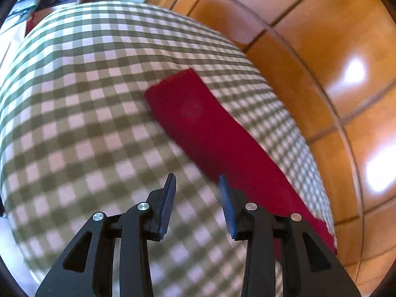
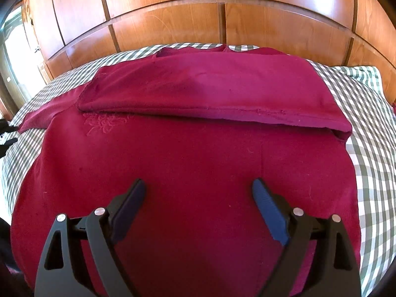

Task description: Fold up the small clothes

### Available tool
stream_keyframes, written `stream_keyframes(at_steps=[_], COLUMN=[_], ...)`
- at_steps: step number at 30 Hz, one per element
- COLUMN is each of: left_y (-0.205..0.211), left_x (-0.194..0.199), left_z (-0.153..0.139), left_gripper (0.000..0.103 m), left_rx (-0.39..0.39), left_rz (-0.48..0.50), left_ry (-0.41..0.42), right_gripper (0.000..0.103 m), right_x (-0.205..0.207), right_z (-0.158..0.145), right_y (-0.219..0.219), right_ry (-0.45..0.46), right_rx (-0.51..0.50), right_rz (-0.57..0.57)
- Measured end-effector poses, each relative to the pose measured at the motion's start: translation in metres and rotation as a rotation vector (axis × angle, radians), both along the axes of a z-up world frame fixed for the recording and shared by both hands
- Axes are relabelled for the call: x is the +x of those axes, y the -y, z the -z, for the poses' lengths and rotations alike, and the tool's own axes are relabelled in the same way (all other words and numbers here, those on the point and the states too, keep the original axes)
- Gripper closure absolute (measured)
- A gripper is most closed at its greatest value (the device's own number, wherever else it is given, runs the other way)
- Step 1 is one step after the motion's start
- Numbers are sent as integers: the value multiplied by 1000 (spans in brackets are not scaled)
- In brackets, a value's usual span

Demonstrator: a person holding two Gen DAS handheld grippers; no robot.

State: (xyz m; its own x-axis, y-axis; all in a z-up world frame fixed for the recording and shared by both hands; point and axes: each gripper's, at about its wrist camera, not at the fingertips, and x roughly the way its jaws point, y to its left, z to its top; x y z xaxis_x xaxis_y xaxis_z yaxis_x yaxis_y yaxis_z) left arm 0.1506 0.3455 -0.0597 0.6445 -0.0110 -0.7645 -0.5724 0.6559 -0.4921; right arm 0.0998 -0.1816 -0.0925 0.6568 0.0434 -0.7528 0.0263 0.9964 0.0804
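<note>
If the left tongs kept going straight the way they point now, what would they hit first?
Most likely the checked cloth. The left tongs, open and empty, aim at bare cloth, just beside the red garment sleeve edge. Depth is blurred, so the right finger might graze that edge.

Both wrist cams angled down, bed [image 1: 74,99] shared

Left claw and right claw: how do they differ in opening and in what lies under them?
The left claw stands partly open, its jaws narrow, above green-and-white checked bedcloth, beside a dark red sleeve strip. The right claw gapes wide, above the dark red garment's body. Both are black with blue pads, and nothing is between the jaws.
</note>
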Motion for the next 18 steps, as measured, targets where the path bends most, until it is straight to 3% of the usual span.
stream_keyframes(at_steps=[5,8,10,12,18], left_y=[-27,-30,-31,-24,29], left_x=[21,29,40,44,47], left_z=[11,9,9,3,-55], left_gripper=[69,69,90,95,96], left_rx=[-19,10,51,86,138], left_rz=[-69,-77,-68,-54,90], left_ry=[-30,-30,-49,-52,125], right_gripper=[14,13,13,13,13], right_x=[1,2,2,2,2], right_z=[1,1,1,1,1], right_y=[-1,-2,-2,-2,0], right_ry=[-4,-6,-7,-6,-6], right_rx=[-10,-13,-13,-11,-2], right_rz=[1,1,2,2,1])
